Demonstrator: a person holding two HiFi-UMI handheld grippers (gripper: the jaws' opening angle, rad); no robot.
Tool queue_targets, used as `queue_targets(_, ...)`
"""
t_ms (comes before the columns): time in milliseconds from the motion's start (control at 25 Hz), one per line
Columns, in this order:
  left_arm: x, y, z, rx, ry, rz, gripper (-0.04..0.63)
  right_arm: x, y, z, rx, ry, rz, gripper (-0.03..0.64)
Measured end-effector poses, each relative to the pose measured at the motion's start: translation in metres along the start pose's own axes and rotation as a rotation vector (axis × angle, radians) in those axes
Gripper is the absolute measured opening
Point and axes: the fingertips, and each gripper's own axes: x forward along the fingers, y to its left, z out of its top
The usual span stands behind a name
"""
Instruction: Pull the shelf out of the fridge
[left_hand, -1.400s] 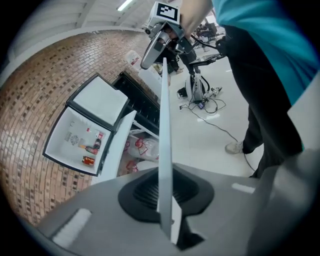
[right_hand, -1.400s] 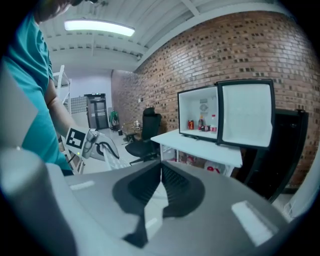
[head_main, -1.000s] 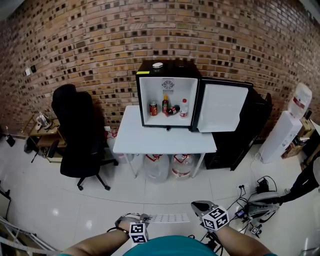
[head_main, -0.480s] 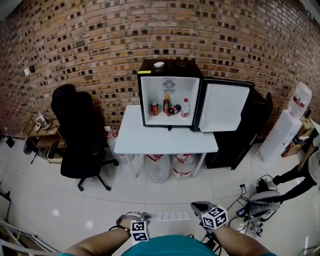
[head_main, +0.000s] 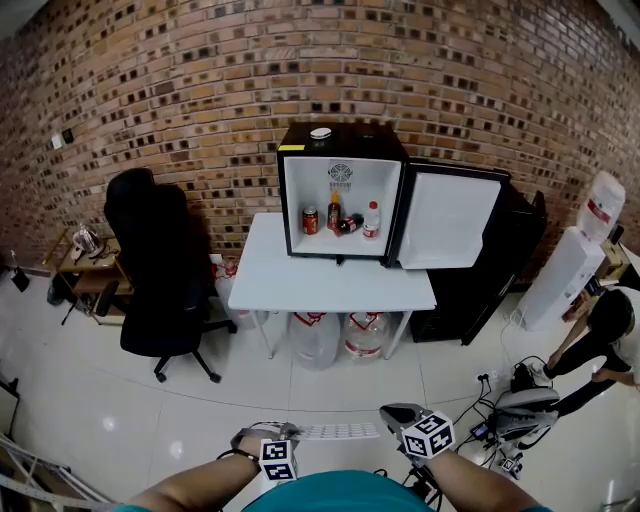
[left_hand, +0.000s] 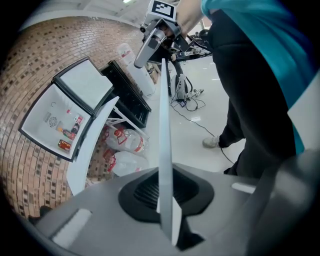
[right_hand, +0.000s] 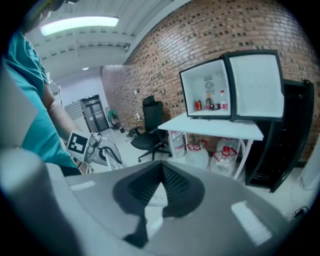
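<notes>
Two pinches on the white shelf (head_main: 336, 434): left gripper (head_main: 291, 433) at one end, right gripper (head_main: 386, 413) at the other

White shelf (head_main: 335, 435), black fridge (head_main: 365, 140), white table (head_main: 340, 285), red-brown brick wall (head_main: 200, 80)

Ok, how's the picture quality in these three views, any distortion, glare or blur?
Head view: the fisheye bows the brick wall, and lights glare in spots off the floor. Left gripper view: black corners; the left tool, shut on the shelf, is soft up close. Right gripper view: a bluish cast, the ceiling light blown out, the right tool blurred.
</notes>
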Motion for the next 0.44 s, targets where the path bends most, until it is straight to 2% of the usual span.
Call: queue_targets(440,-0.0020,0.0004,0.0006,0.010,0.000,0.002,0.029,-0.0016,0.0008,-0.0017,-0.009,0.014,0.011,0.002)
